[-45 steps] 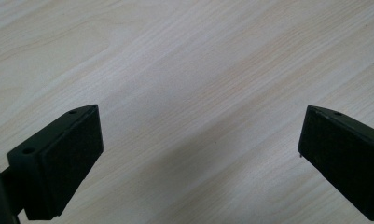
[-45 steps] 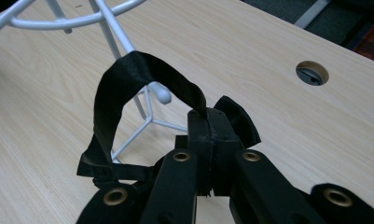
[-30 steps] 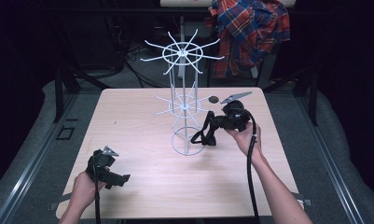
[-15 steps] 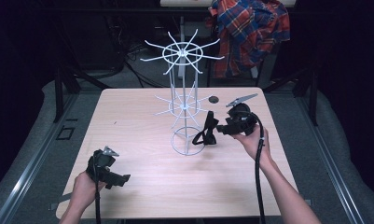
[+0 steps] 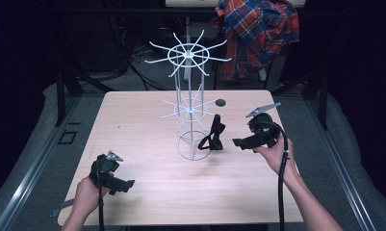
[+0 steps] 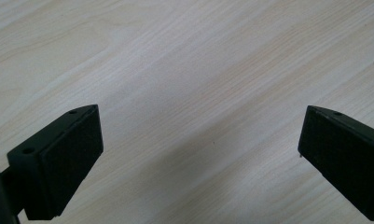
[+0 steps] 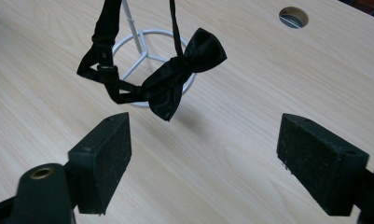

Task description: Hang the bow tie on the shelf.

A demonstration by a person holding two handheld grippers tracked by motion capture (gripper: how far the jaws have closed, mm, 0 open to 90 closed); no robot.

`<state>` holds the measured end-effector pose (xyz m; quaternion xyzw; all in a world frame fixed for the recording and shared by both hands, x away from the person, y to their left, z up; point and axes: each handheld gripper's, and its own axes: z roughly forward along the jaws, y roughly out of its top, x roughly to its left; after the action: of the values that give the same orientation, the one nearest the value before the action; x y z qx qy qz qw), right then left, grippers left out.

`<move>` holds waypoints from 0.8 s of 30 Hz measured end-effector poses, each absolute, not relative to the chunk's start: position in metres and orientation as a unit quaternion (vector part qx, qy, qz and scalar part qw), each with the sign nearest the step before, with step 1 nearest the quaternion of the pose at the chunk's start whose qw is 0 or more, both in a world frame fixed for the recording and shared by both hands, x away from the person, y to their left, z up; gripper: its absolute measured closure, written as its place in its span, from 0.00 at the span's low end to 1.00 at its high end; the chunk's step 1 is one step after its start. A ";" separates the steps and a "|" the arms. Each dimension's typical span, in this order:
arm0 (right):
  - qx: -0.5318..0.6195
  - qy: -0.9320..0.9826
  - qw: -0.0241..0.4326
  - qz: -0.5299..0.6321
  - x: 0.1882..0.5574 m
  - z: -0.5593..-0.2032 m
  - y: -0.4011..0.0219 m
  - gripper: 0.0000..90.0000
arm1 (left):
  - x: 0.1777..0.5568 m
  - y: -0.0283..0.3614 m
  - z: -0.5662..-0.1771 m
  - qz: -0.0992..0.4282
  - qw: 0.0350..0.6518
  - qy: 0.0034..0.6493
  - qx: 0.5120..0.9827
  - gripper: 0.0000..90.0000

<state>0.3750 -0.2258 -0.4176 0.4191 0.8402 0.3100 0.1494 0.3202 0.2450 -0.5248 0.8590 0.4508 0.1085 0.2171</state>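
Note:
A white wire rack [image 5: 188, 108] with two tiers of spoke arms stands mid-table. A black bow tie [image 5: 214, 134] hangs by its strap from a lower arm, beside the base ring. In the right gripper view the bow tie [image 7: 175, 79] dangles in front of the rack's base ring [image 7: 147, 51]. My right gripper [image 5: 238, 143] sits just right of the tie, pointing at it. Its jaws have just been opening and nothing lies between them [image 7: 203, 135]. My left gripper [image 5: 125, 185] rests open near the front left edge, over bare wood [image 6: 201, 130].
The light wooden table [image 5: 147, 120] has a round cable hole [image 5: 221, 102] behind the rack, seen too as the hole [image 7: 293, 17] in the right gripper view. A plaid shirt [image 5: 258, 29] hangs beyond the far edge. Dark floor and frame rails surround the table.
My right gripper has opened, let go of the bow tie's strap and drawn back to the right. The tie now hangs free from the rack. The left hand has stayed put.

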 end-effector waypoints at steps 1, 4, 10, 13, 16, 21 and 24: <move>0.416 0.842 0.148 0.310 0.372 -0.417 -0.228 0.17 | 0.320 0.245 -0.525 0.111 0.217 0.451 0.859 0.00; 0.412 0.844 0.146 0.309 0.364 -0.417 -0.232 0.16 | 0.320 0.245 -0.525 0.110 0.217 0.451 0.859 0.00; 0.408 0.854 0.135 0.294 0.346 -0.428 -0.237 0.10 | 0.320 0.244 -0.525 0.111 0.216 0.451 0.859 0.00; 0.403 0.860 0.131 0.283 0.338 -0.435 -0.240 0.07 | 0.320 0.244 -0.525 0.111 0.216 0.451 0.859 0.00; 0.400 0.865 0.120 0.277 0.329 -0.446 -0.241 0.05 | 0.320 0.244 -0.526 0.108 0.215 0.450 0.860 0.00; 0.397 0.875 0.111 0.254 0.320 -0.463 -0.245 0.00 | 0.320 0.243 -0.526 0.106 0.213 0.449 0.861 0.00; 0.387 0.883 0.119 0.237 0.314 -0.472 -0.245 0.00 | 0.321 0.245 -0.525 0.108 0.212 0.449 0.861 0.00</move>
<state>0.3144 -0.2450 -0.4716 0.3874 0.8829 0.2369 0.1195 0.3208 0.2447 -0.5251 0.8610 0.4494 0.1081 0.2121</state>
